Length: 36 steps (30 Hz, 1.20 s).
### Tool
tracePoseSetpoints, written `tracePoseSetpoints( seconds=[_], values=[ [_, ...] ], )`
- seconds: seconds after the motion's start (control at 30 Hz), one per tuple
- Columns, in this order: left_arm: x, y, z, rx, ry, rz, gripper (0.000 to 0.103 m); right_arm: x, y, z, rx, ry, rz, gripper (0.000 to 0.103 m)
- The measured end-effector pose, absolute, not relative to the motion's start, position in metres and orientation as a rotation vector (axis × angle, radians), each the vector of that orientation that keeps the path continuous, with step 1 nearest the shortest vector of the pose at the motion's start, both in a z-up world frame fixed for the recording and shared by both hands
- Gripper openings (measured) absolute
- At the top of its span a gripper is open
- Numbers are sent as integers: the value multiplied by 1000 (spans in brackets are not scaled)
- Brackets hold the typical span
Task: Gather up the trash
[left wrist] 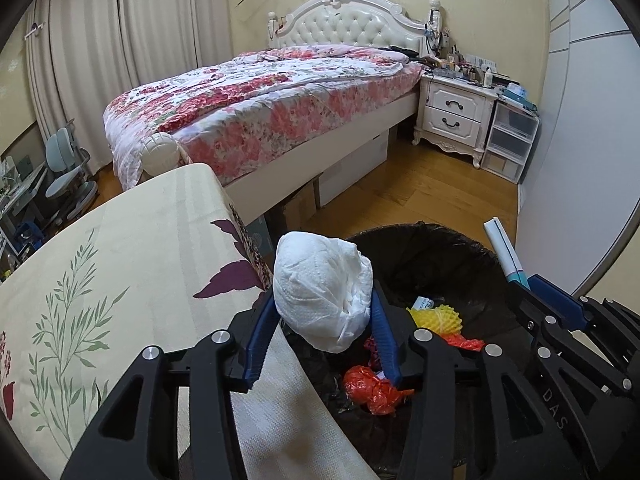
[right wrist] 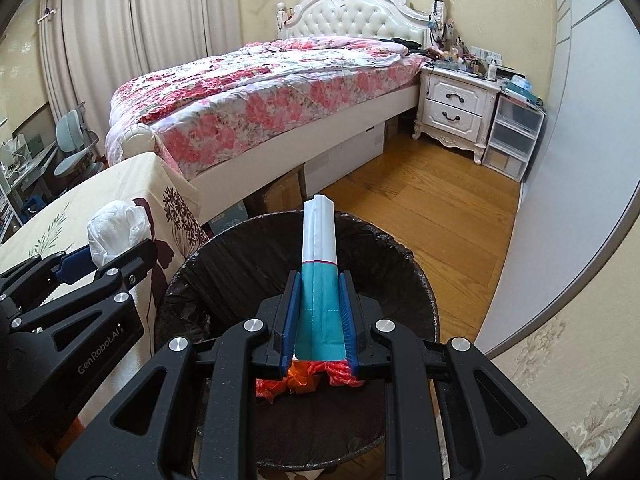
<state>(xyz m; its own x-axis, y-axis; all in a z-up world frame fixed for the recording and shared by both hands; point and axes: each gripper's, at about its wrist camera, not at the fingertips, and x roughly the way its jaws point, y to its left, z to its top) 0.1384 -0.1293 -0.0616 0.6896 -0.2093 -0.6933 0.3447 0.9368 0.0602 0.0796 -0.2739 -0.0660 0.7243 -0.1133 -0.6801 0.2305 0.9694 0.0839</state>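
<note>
Left gripper: blue pads flank a crumpled white tissue wad, which sits between them above the near rim of the bin; whether the pads press on it cannot be told. Right gripper: pads pinched on the teal end of a folded teal-and-white paper packet, its white end projecting forward over the bin's mouth. Black-lined trash bin: stands just beside the cloth-covered table, holding an orange plastic scrap and yellow foam netting. Background: bed, nightstand, wooden floor.
</note>
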Motion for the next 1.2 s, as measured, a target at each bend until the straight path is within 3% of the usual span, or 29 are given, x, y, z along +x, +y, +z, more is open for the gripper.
tracePoseSetpoints(
  seconds=[0.07,0.33,0.67,0.87,0.97,1.2],
  values=[
    [138,-129,-62,193,743,-304,67,79,-275,-67,173,736,-192,21],
    [141,-124,-62,189,739,-276,81,76,-277,-68,169,720,-227,42],
    [139,-114,-60,183,729,-258,85,70,-278,-60,154,697,-274,72],
    [132,-105,-53,183,700,-240,88,63,-275,-52,147,686,-289,80],
    [127,-100,-49,181,690,-234,89,59,-269,-48,122,673,-302,88],
    [114,-84,-40,157,673,-223,90,46,-262,-39,120,647,-310,91]
  ],
)
